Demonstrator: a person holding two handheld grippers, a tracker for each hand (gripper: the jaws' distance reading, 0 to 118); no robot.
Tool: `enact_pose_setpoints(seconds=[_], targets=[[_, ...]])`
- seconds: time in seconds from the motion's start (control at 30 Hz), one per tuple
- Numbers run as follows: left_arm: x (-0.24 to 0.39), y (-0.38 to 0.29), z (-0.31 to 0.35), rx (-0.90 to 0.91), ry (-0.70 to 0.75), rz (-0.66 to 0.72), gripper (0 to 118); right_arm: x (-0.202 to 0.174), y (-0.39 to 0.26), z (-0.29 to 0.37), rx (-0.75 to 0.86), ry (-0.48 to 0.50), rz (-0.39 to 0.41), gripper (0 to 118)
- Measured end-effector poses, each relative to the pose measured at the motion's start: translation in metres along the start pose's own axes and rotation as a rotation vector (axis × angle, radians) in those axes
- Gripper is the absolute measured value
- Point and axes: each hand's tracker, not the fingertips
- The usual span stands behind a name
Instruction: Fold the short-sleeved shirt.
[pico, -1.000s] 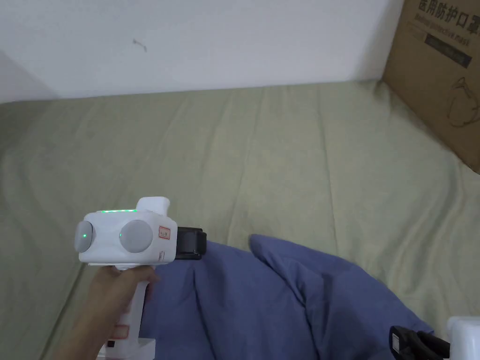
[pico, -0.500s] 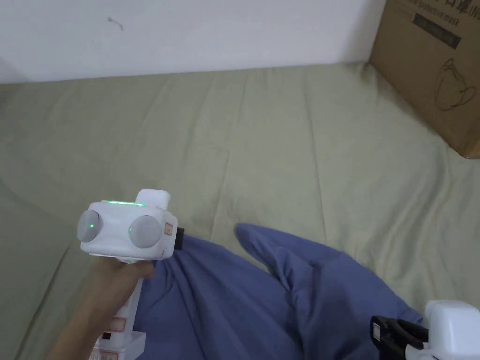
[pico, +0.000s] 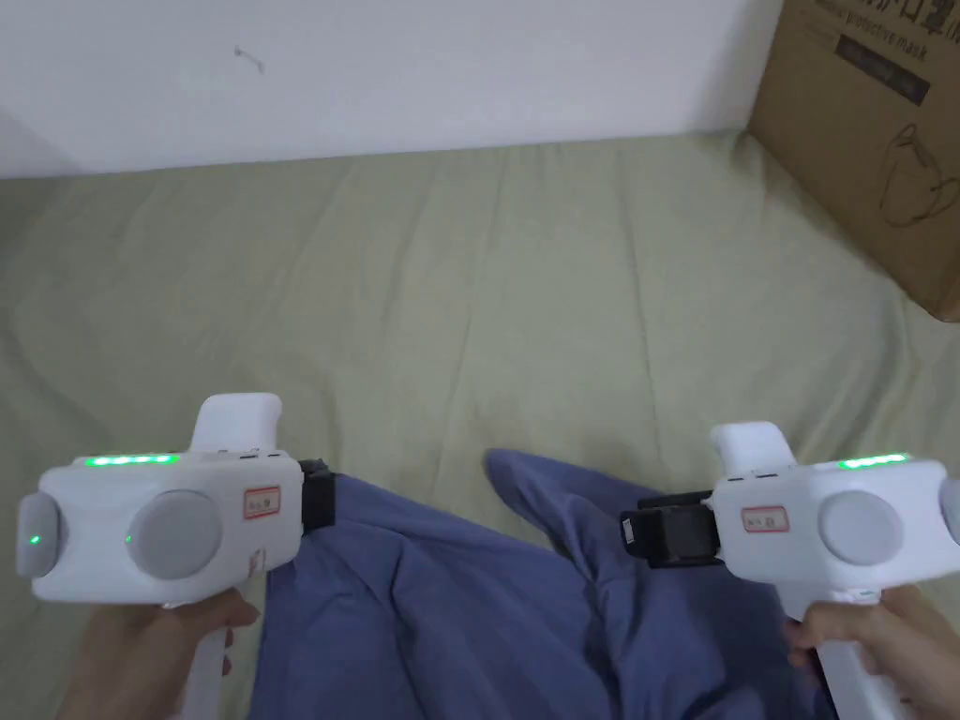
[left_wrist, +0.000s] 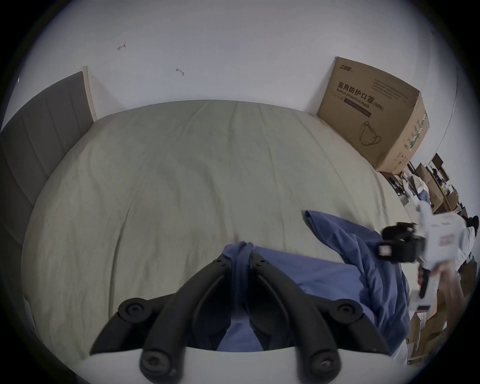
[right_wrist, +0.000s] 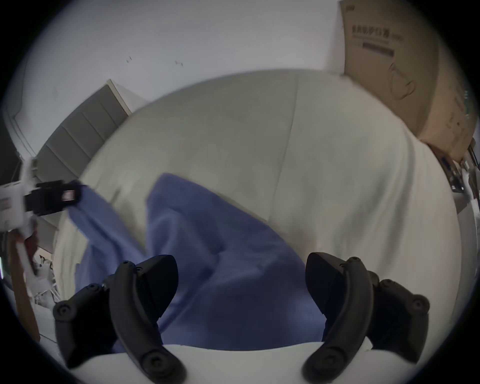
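Left tool (left_wrist: 238, 256) clamped on a bunched edge of the blue shirt (pico: 487, 609), right tool (right_wrist: 241, 283) spread wide — shirt under it, bed (pico: 525, 309) ahead.

The left claw (left_wrist: 240, 256), held low in the person's left hand (pico: 141, 647), has its jaws pinched together on the shirt (pico: 487, 619), while the right claw (right_wrist: 241, 283), gripped by the right hand (pico: 891, 637), hangs with jaws spread wide just above the shirt.
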Motion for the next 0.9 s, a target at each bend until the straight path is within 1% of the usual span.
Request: enact_pose_setpoints(seconds=[0.07,0.1,0.13,0.2,0.23,0.27,0.3,0.33,0.37,0.4,0.43,0.47,0.5,0.6,0.67,0.73,0.8,0.9], targets=[[-0.002,-0.008,0.012,0.008,0.004,0.003,8,-0.001,0.001,-0.020,-0.090,-0.104,0.022,104],[-0.003,-0.011,0.016,0.010,0.006,0.005,8,-0.001,-0.002,-0.024,-0.094,-0.086,0.040,100],[-0.004,-0.014,0.019,0.011,0.003,0.000,8,-0.001,-0.004,-0.027,-0.079,-0.077,0.059,101],[-0.005,-0.016,0.022,0.003,-0.005,-0.013,8,-0.003,-0.003,-0.020,-0.070,-0.080,0.043,100],[-0.006,-0.016,0.023,-0.003,-0.014,-0.009,8,-0.002,-0.001,-0.017,-0.073,-0.082,0.039,96],[-0.007,-0.017,0.025,-0.003,-0.025,0.003,8,0.000,0.000,-0.014,-0.078,-0.098,0.021,86],[-0.008,-0.016,0.026,-0.004,-0.024,0.012,8,0.002,0.002,-0.011,-0.069,-0.122,0.002,70],[-0.008,-0.017,0.030,-0.001,-0.028,0.018,8,0.005,0.003,-0.005,-0.056,-0.133,-0.010,45],[-0.008,-0.018,0.034,0.010,-0.034,0.017,8,0.008,0.003,0.001,-0.048,-0.137,-0.022,17],[-0.007,-0.018,0.037,0.011,-0.032,0.014,8,0.013,0.004,0.004,-0.046,-0.140,-0.041,4],[-0.006,-0.017,0.042,0.010,-0.024,0.012,8,0.020,0.005,0.009,-0.057,-0.069,-0.119,4],[-0.007,-0.016,0.046,0.018,-0.018,0.011,8,0.023,0.005,0.014,-0.053,-0.050,-0.160,4],[-0.008,-0.015,0.052,0.027,-0.014,0.017,8,0.025,0.005,0.020,-0.046,-0.063,-0.182,4],[-0.015,-0.008,0.075,0.055,-0.011,0.038,8,0.023,0.008,0.049,0.001,-0.091,-0.168,4],[-0.018,0.001,0.095,0.093,0.028,0.013,8,0.023,0.017,0.079,0.052,-0.089,-0.145,4],[-0.025,0.012,0.118,0.138,0.068,0.028,8,0.024,0.030,0.110,0.109,-0.099,-0.148,4],[-0.033,0.025,0.144,0.194,0.080,0.057,8,0.027,0.043,0.147,0.178,-0.102,-0.167,4],[-0.045,0.048,0.188,0.284,0.146,0.042,8,0.030,0.065,0.208,0.301,-0.084,-0.188,4]])
